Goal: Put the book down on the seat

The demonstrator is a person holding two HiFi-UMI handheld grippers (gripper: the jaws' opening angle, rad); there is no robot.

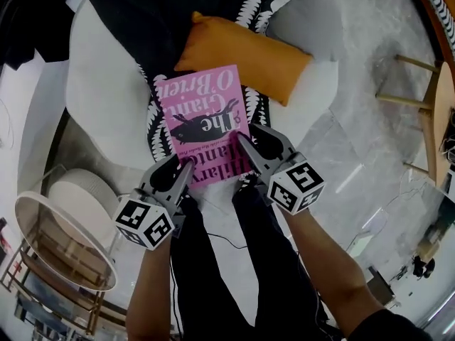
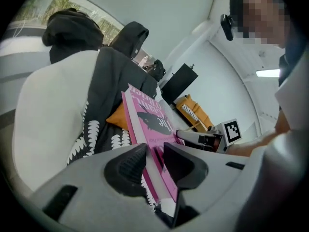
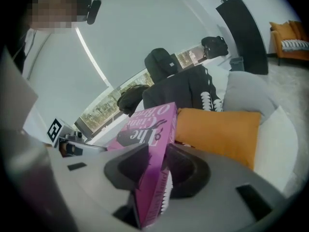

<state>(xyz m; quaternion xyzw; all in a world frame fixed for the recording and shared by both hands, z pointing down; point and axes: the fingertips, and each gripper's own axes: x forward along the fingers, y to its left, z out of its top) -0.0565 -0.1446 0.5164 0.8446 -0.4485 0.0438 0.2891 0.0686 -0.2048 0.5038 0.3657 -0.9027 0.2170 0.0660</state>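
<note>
A pink book (image 1: 202,116) with a black figure on its cover hangs over the seat of a white armchair (image 1: 96,98). My left gripper (image 1: 186,170) is shut on the book's near left corner, and my right gripper (image 1: 245,144) is shut on its near right corner. In the left gripper view the book (image 2: 147,122) stands edge-on between the black pads (image 2: 128,166). The right gripper view shows the book's spine (image 3: 154,170) clamped between both pads (image 3: 186,170). A black garment with white leaf print (image 1: 153,13) covers the seat under the book.
An orange cushion (image 1: 249,55) lies on the chair beyond the book. A round glass side table (image 1: 60,244) stands at the left. Wooden chair legs (image 1: 419,98) show at the right on a grey marble floor (image 1: 355,84). The person's dark trouser legs (image 1: 234,261) stand below the grippers.
</note>
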